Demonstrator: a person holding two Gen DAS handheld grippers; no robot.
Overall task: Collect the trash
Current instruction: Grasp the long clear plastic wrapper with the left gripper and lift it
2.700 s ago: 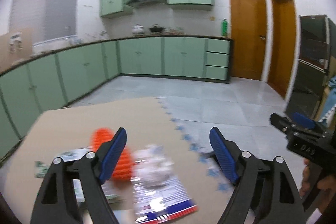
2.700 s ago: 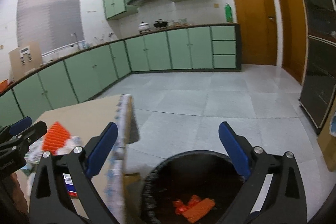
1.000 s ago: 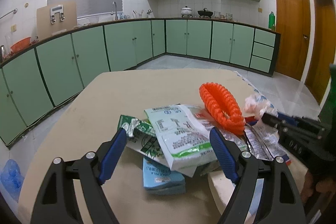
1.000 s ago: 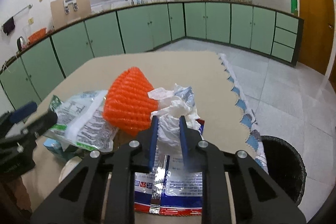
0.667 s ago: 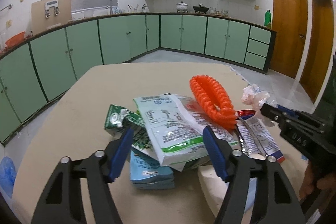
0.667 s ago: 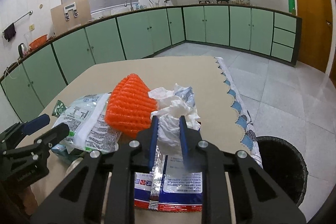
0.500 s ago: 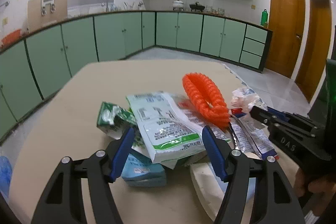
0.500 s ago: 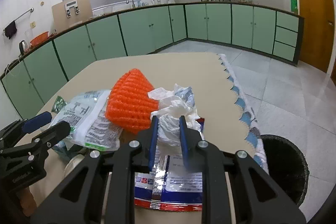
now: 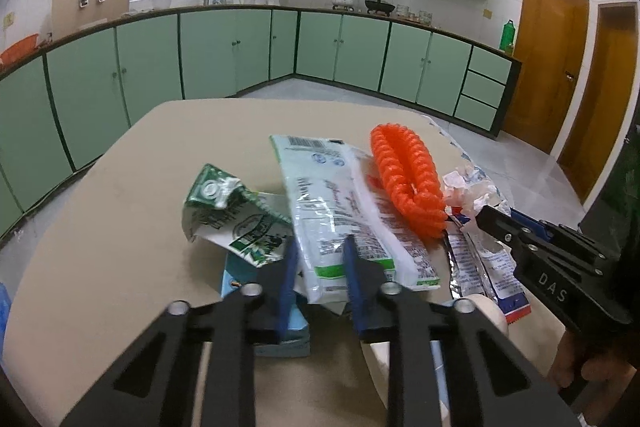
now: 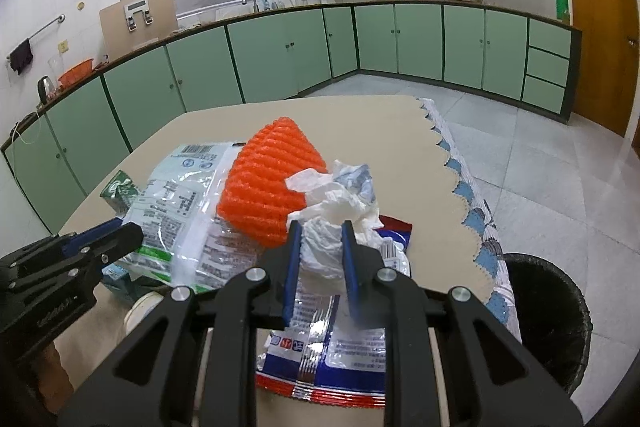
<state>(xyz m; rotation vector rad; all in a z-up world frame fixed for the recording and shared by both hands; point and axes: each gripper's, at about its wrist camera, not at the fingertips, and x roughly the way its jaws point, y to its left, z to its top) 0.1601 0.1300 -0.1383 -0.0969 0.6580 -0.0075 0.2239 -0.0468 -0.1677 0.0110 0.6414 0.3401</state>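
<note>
Both claws are gripping trash on the beige table (image 10: 400,131). The right claw (image 10: 319,259) pinches a crumpled white tissue (image 10: 332,215); the left claw (image 9: 319,269) pinches a white-and-green plastic pouch (image 9: 340,219). Next, carry each to the black bin (image 10: 548,323), down to the right claw's right.

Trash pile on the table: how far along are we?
Nothing visibly binned now. In hand: the right tool is shut on the white tissue wad; the left tool grips the white-green wrapper. Left: orange foam net, green carton, blue-red packet. The bin waits beside the table.
</note>
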